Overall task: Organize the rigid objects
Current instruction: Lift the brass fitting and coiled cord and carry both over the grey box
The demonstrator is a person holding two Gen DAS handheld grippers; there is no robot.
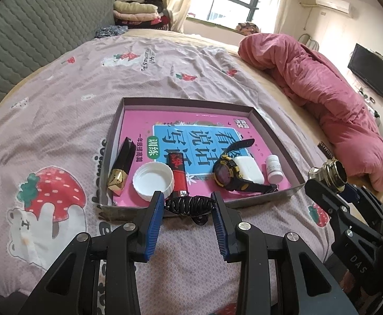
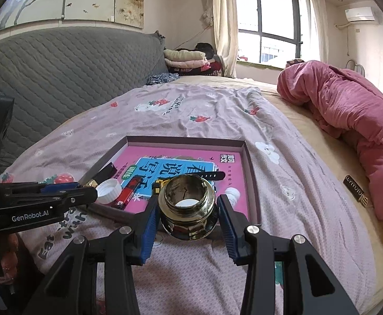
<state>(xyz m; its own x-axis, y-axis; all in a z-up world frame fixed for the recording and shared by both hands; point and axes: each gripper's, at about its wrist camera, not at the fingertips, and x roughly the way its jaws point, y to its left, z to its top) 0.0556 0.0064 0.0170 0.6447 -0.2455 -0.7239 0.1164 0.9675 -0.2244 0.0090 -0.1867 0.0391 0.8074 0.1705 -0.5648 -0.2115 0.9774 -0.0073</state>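
Hair claw (image 1: 187, 204), black, lies crosswise against the tray's near rim (image 1: 257, 201), gripped end-to-end by the left hand-held gripper (image 1: 187, 207); the right hand-held gripper (image 2: 187, 211) clamps a brass fitting (image 2: 187, 207) short of the tray.

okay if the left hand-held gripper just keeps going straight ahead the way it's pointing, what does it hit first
The left hand-held gripper already has a black hair clip between its fingers, so going on, the clip would probably meet the near wall of the tray first, then the white cap and red lighter behind it; depth is unclear.
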